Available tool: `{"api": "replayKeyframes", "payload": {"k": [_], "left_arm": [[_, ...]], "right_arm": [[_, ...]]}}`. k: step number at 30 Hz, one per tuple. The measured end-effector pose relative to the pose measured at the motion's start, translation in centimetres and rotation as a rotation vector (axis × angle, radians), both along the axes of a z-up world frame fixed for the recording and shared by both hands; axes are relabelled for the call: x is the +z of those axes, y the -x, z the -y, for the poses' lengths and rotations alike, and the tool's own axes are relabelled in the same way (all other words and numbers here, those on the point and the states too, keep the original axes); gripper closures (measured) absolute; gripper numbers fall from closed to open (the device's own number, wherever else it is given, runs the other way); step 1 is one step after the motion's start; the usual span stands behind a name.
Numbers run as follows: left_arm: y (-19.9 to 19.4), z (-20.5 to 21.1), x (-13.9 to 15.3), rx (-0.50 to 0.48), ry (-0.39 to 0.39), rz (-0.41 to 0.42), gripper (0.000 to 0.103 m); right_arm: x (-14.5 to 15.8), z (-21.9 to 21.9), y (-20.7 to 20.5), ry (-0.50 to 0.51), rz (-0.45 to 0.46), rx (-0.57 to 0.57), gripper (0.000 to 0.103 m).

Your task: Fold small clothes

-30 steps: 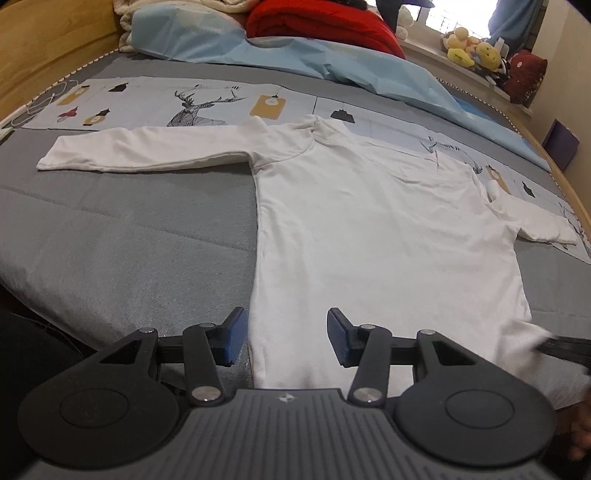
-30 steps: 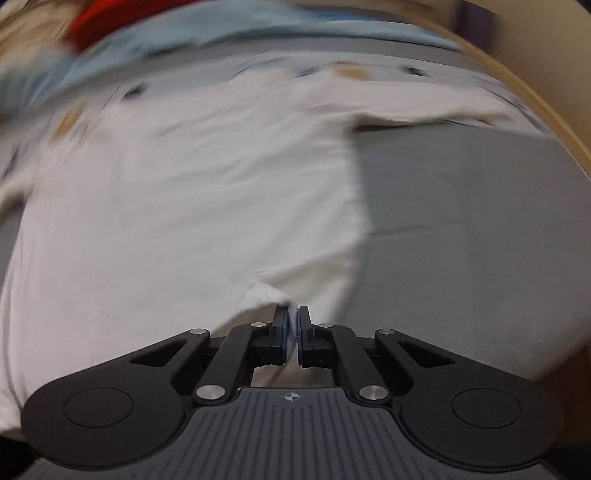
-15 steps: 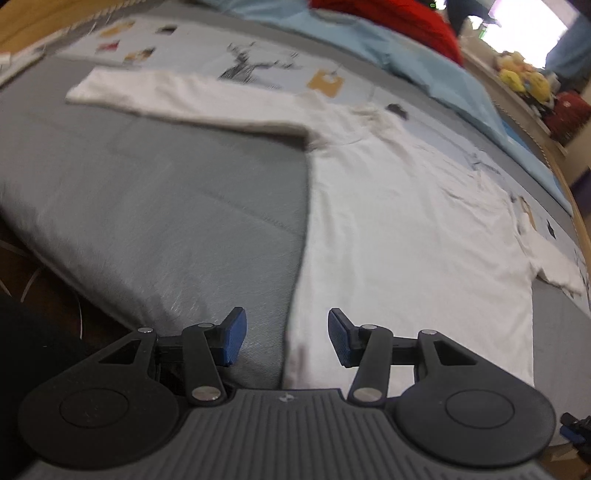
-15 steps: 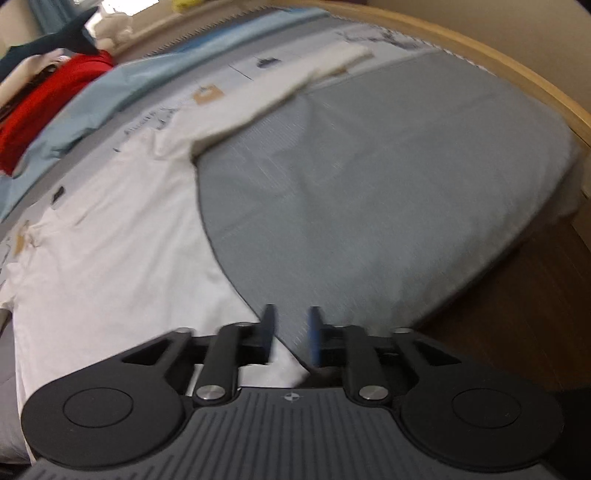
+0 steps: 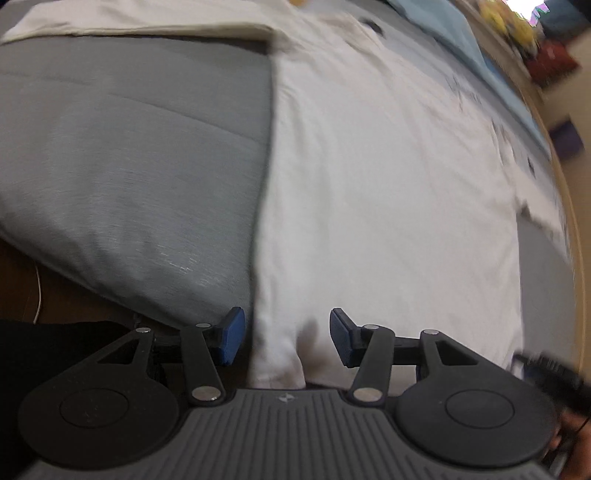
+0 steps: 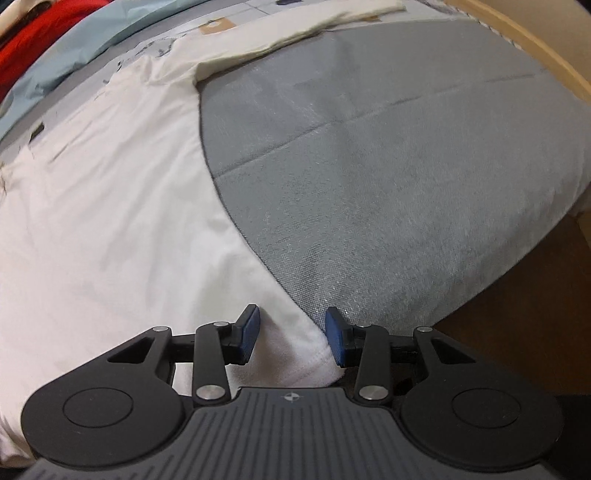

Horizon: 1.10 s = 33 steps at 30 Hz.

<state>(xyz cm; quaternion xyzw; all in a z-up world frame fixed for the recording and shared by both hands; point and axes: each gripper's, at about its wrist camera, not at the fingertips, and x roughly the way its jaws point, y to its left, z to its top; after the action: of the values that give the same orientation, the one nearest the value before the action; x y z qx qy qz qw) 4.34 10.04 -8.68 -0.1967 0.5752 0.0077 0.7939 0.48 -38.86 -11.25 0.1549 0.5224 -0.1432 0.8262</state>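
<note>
Grey bed (image 6: 388, 155) | shirt (image 5: 369, 184) lay flat | my left gripper (image 5: 287, 338) and right gripper (image 6: 291, 338) gaped over hem corners, gripping nothing

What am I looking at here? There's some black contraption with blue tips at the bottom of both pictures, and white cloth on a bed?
Those are two hand-held grippers, one in each of a person's hands, with no robot arm behind them. Each carries a wide-angle camera looking forward along its two fingers, so each picture is that tool's own view. One picture shows the left gripper, the other the right gripper. Their blue pads are the fingertips.

On the grey bedcover lies a white long-sleeved shirt, spread flat, sleeves out to the sides. Each gripper is open, jaws apart, at a bottom corner of the shirt with the hem between the pads. Nothing is pinched yet. Further back are a light blue sheet and something red.
</note>
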Motion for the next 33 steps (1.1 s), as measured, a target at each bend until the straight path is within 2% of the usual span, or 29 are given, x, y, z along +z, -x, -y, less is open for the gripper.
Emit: {"api": "replayKeyframes", "payload": {"k": [1, 2, 3, 4, 5, 6, 7, 9, 12, 14, 16, 18, 21, 23, 25, 27, 30, 33], "left_arm": [[0.0, 0.6, -0.4, -0.032, -0.045, -0.009, 0.053], [0.1, 1.0, -0.6, -0.054, -0.106, -0.015, 0.063], [0.3, 1.1, -0.8, -0.066, -0.161, -0.023, 0.096], [0.4, 0.9, -0.8, -0.058, -0.214, -0.034, 0.099], [0.8, 0.0, -0.7, -0.019, -0.229, -0.033, 0.099], [1.2, -1.0, -0.6, 0.019, -0.203, -0.032, 0.099], [1.5, -1.6, -0.5, 0.045, -0.173, -0.032, 0.099], [1.9, -1.9, -0.6, 0.044, -0.162, -0.037, 0.099], [1.5, -1.1, -1.0, 0.008, -0.208, -0.079, 0.096], [1.3, -0.9, -1.2, 0.006, -0.264, -0.104, 0.096], [1.2, -0.6, -0.6, 0.007, -0.310, -0.071, 0.096], [1.3, 0.1, 0.0, 0.001, -0.298, 0.001, 0.096], [1.5, 1.0, 0.7, -0.040, -0.261, 0.066, 0.096], [0.9, 1.5, -0.5, -0.049, -0.234, 0.040, 0.095], [0.0, 1.1, -2.2, -0.027, -0.223, -0.051, 0.095], [-0.1, 0.6, -3.0, 0.010, -0.242, -0.096, 0.095], [-0.1, 0.9, -2.2, 0.011, -0.226, -0.031, 0.094], [0.0, 1.6, -2.4, -0.014, -0.242, -0.023, 0.084]], "right_arm": [[0.0, -0.2, -0.1, 0.007, 0.000, 0.008, 0.062], [0.0, -0.2, 0.0, 0.012, 0.000, 0.013, 0.063], [0.0, -0.2, 0.1, 0.013, 0.001, 0.015, 0.066], [0.0, -0.1, 0.4, 0.011, 0.003, 0.014, 0.076], [0.1, -0.2, 0.5, 0.008, 0.006, 0.013, 0.084], [0.2, -0.3, 0.5, 0.005, 0.010, 0.015, 0.096], [0.1, -0.2, 0.6, 0.002, 0.013, 0.017, 0.097], [0.2, -0.2, 0.7, -0.002, 0.011, 0.021, 0.098], [0.5, 0.1, 0.8, 0.021, -0.005, 0.010, 0.098], [0.8, 0.2, 0.9, 0.025, -0.006, -0.002, 0.098], [1.1, 0.1, 1.0, 0.046, 0.008, -0.016, 0.098], [1.8, 0.3, 1.3, 0.076, 0.048, -0.040, 0.098], [2.4, 0.4, 1.3, 0.038, 0.106, -0.034, 0.098], [1.6, 0.1, 0.9, 0.018, 0.075, 0.008, 0.098], [-0.3, -0.1, 0.4, 0.011, -0.033, 0.029, 0.098], [-0.5, -0.1, 0.5, 0.018, -0.040, 0.022, 0.099], [0.1, -0.3, 0.5, 0.038, -0.017, 0.047, 0.098], [-0.2, -0.3, 0.7, 0.029, -0.021, 0.069, 0.103]]}}
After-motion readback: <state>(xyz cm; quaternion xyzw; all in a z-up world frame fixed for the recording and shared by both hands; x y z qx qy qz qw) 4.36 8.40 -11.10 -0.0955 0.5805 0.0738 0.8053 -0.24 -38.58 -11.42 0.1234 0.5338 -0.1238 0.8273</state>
